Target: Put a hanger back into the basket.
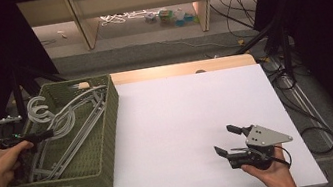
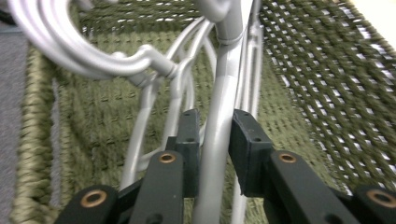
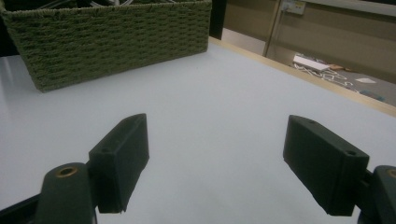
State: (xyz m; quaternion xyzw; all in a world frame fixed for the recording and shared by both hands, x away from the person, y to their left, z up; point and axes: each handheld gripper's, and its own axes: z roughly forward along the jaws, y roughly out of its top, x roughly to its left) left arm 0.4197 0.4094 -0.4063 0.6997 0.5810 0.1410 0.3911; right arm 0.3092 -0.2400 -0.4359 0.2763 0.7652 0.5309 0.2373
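Starting at the left, my left tongs (image 2: 212,140) are down inside the green woven basket (image 1: 109,128), which sits at the left edge of the white surface (image 1: 184,121). In the left gripper view the two black jaws stand on either side of one silver hanger bar (image 2: 219,140), the top one of a tangled stack of hangers (image 1: 66,129). The right jaw looks to be against the bar; on the left I see a thin gap, so I would call this a loose hold, not yet a firm clench, with the bar sitting between the pads. I judge the hangers lie in the basket with their hooks (image 1: 38,111) bunched toward the far left corner, which is why I come in from the near side and take a straight run of bar instead of the hooks, where several wires cross.

Moving right, the middle of the surface is bare, a good place to lay a hanger once it is lifted free.

At the right, my right tongs (image 1: 230,140) are released, jaws wide apart and holding nothing, resting low near the front edge and pointed toward the basket, ready to take the other end of the hanger.
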